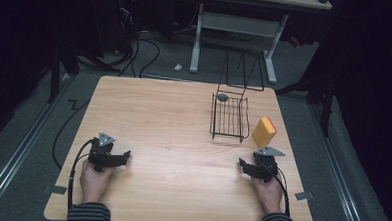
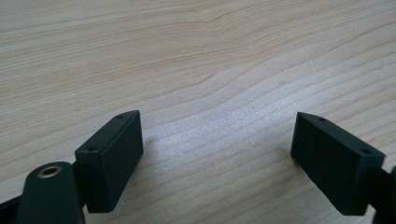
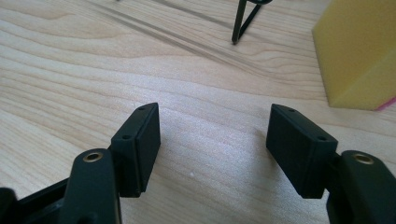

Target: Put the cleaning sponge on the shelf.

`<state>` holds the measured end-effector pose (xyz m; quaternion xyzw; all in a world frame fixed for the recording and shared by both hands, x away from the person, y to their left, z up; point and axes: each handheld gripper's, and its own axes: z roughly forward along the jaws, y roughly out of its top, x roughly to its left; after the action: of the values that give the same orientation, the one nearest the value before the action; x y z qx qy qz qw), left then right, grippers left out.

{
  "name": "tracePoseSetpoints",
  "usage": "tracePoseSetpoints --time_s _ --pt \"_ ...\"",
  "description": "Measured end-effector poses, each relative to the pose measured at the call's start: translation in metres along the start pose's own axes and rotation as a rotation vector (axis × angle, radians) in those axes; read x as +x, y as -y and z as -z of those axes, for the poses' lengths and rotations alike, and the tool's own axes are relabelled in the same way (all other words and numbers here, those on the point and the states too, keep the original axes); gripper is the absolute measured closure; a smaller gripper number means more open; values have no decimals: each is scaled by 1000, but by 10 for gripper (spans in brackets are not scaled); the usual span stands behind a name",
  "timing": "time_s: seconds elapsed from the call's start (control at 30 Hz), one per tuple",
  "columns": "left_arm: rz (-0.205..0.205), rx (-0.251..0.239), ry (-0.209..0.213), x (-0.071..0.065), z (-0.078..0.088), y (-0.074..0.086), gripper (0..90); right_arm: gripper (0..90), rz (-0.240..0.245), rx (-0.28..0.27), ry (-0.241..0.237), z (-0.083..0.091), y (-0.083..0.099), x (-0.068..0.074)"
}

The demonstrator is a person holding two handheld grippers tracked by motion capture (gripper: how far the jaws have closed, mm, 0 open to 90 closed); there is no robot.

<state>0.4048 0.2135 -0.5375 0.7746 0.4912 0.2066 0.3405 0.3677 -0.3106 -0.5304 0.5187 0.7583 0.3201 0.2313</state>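
I rest both claws on the wooden counter (image 1: 182,140): left claw (image 1: 123,156) near left, right claw (image 1: 242,164) near right, each with jaws spread and empty. A yellow sponge (image 1: 264,132) (upright) stands just right of the wire rack (image 1: 229,117).

Desk: a light wooden desk with rounded corners (image 1: 154,113) is seen from above; pale grain is shown close up in both gripper views.
Floor: grey carpet (image 1: 28,128) is laid around the desk, with a pale metal floor rail (image 1: 19,150) running along each side.
Tape: small grey tape patches (image 1: 304,196) are stuck to the floor near the desk's near corners.
Far furniture: a second wood-topped table on a white metal frame (image 1: 235,24) is placed beyond the desk.
Cables: black cables (image 1: 136,48) are trailed over the floor at far left.
Light: the desk is brightly lit, while the surroundings are left dark.
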Motion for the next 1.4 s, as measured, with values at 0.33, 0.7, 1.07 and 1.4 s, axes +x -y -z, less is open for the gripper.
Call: tracePoseSetpoints --time_s 0.33,0.7,1.07,1.4 --pt "-1 0 0 0 0 0 172 356 0 0 -2 0 0 0" --pt "-1 1 -1 0 0 0 172 356 -7 1 3 0 0 1" --pt "-2 0 2 0 0 0 172 360 -11 2 10 1 1 0" --pt "-1 0 2 0 0 0 172 376 -45 -37 -2 16 7 -4"
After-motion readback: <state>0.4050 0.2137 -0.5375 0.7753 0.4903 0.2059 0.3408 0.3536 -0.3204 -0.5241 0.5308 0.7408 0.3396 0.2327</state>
